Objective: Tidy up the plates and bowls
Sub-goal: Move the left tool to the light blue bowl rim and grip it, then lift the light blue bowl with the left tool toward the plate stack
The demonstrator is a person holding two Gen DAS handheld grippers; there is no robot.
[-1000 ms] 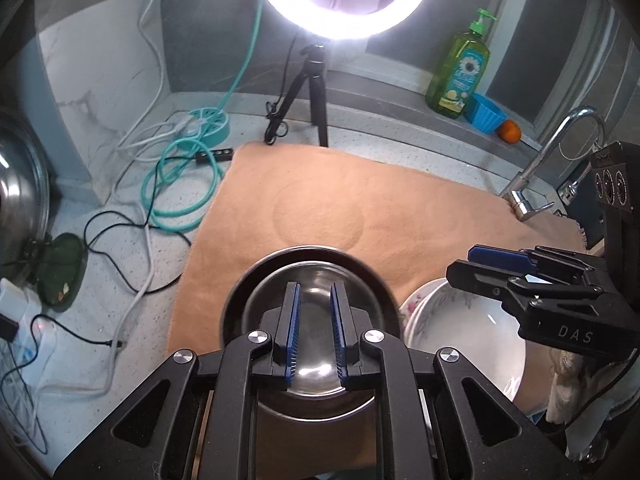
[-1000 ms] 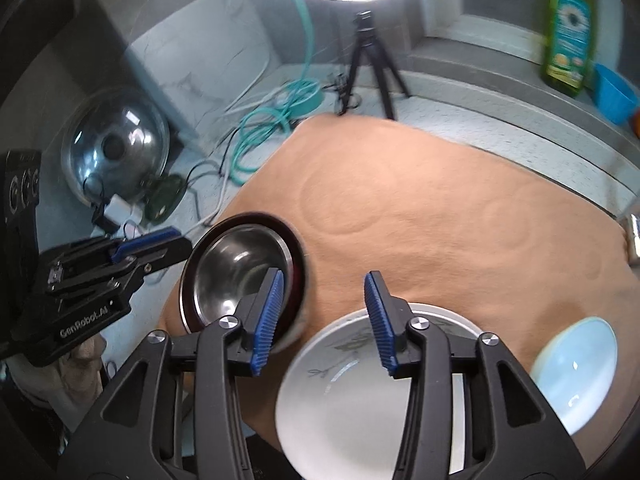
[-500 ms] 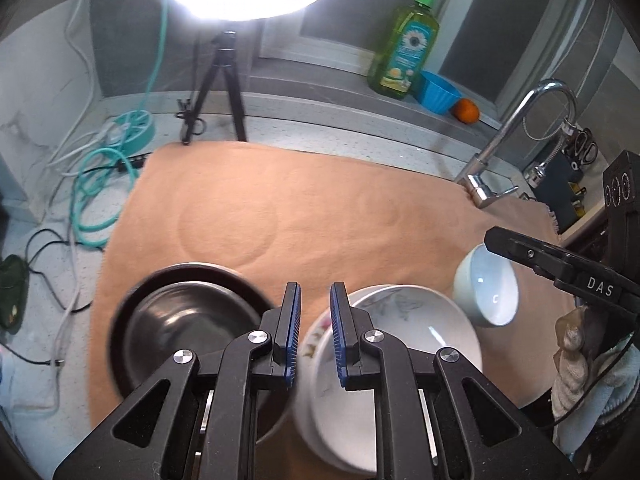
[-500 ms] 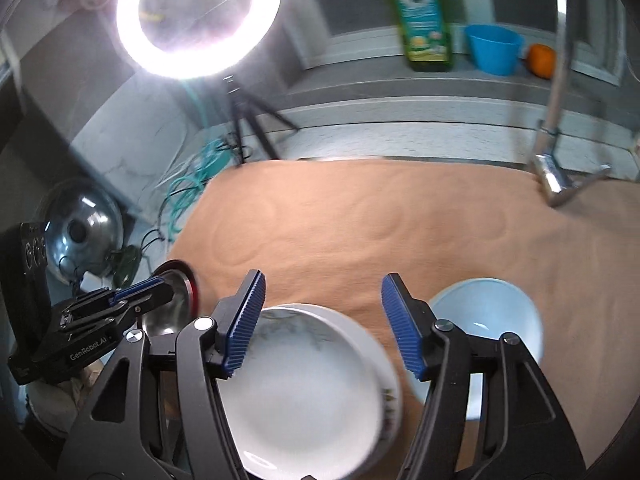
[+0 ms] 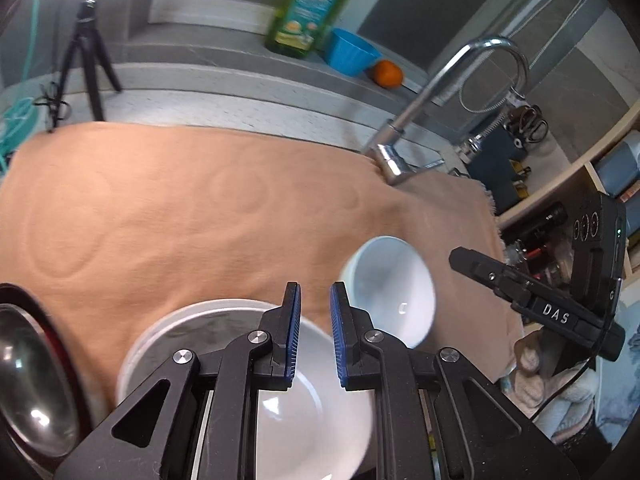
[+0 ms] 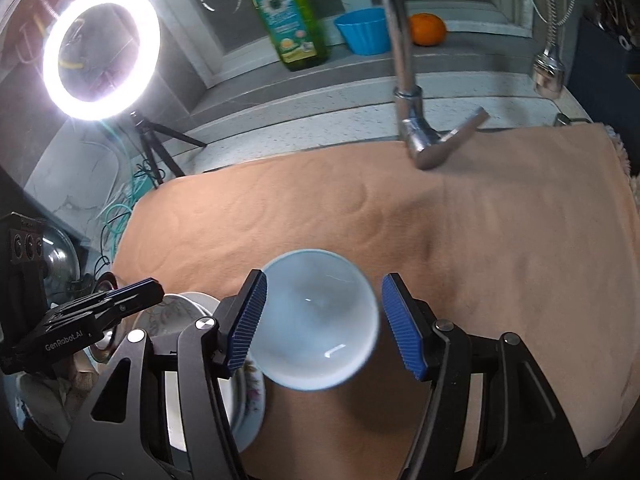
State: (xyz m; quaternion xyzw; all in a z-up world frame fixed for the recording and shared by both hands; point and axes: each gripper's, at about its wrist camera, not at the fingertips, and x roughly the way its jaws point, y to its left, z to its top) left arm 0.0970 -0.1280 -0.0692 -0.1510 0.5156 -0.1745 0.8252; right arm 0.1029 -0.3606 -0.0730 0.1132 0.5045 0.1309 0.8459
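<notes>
A pale blue-white bowl (image 6: 318, 320) stands on the tan towel (image 6: 460, 240); it also shows in the left wrist view (image 5: 394, 286). My right gripper (image 6: 322, 320) is wide open with a finger on each side of this bowl, apart from it. A stack of white flowered plates (image 5: 224, 328) lies left of the bowl, seen too in the right wrist view (image 6: 176, 308). My left gripper (image 5: 314, 336) hovers above the plates, jaws narrowly apart and empty. A steel bowl in a dark red-rimmed bowl (image 5: 28, 376) sits at far left.
A chrome faucet (image 6: 416, 128) rises at the towel's far edge. A green soap bottle (image 6: 288, 16), blue cup (image 6: 364, 30) and orange (image 6: 428, 28) stand on the sill. A ring light on a tripod (image 6: 100, 52) and cables are at back left. Shelves (image 5: 600, 184) are on the right.
Both grippers have swung right. The right gripper has opened wider and moved from over the plates to straddle the pale bowl. The left gripper has moved from the steel bowl to over the plates.
</notes>
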